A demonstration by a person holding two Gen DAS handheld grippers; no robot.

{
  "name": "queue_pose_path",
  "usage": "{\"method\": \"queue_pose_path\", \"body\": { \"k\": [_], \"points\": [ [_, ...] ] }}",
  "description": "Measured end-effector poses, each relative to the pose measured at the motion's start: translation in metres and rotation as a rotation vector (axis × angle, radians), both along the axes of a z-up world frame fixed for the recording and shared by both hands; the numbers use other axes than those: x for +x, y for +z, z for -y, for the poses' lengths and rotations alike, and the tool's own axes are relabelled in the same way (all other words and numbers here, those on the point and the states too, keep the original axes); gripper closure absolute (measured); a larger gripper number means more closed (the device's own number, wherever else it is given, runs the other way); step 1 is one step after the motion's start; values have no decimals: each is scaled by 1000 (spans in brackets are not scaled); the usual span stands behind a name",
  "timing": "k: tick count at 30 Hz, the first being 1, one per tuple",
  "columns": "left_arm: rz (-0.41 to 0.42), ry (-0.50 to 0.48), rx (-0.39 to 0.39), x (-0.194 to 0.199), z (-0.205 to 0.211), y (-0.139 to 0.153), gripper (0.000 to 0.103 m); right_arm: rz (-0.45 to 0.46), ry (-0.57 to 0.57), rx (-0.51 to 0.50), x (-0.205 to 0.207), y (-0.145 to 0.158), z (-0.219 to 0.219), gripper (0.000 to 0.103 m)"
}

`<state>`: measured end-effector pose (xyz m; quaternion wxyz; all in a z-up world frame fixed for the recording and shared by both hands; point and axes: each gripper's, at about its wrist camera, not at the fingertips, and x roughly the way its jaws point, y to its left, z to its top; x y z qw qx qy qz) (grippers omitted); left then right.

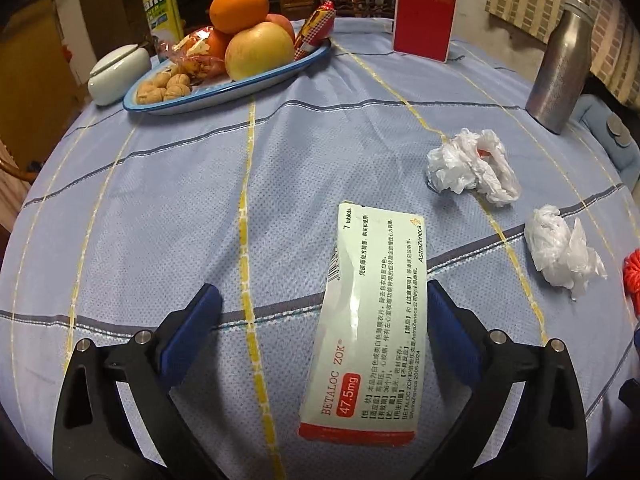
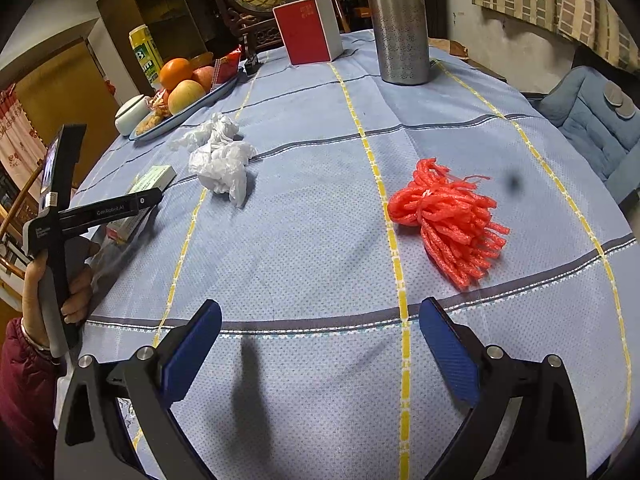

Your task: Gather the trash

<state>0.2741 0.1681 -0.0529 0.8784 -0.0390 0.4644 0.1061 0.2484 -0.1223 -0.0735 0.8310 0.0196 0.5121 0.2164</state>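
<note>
My left gripper (image 1: 320,312) is spread wide and holds nothing; the flattened white medicine carton with the red stripe (image 1: 368,320) lies on the blue checked tablecloth (image 1: 160,200) between its blue pads, nearer the right pad (image 1: 448,320), which looks close to the carton's long edge, though I cannot tell whether it touches. The left pad (image 1: 192,328) is well apart from it.

I judge the carton to be the piece of trash in hand. To take it well I would shift left so the carton sits centred, lower until the pads bracket its long edges, then close slowly. It is thin and creased, so it may buckle or slide on the cloth; pinching across the narrow width near the middle should hold it best.

My right gripper (image 2: 320,344) is also wide open and empty, hovering over bare cloth. The red bundle of foam strands (image 2: 448,216) lies just beyond it to the right. Two crumpled white plastic wads (image 1: 472,164) (image 1: 560,252) wait farther right of the carton, well clear of the blue-rimmed fruit tray (image 1: 256,84) at the far left.
</note>
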Motion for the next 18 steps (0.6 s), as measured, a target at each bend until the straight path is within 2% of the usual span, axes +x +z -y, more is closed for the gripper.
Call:
{"method": "queue_pose_path", "body": {
  "k": [7, 9, 14, 18],
  "points": [
    [5, 11, 3, -2, 1, 0, 6, 4, -10, -11, -1, 1, 0, 6],
    [5, 12, 2, -3, 1, 0, 6, 33, -48, -55, -5, 5, 0, 6],
    [6, 14, 3, -3, 1, 0, 6, 187, -93, -112, -11, 40, 12, 6],
    [6, 12, 3, -2, 1, 1, 6, 193, -150, -133, 8, 49, 28, 6]
  ]
}}
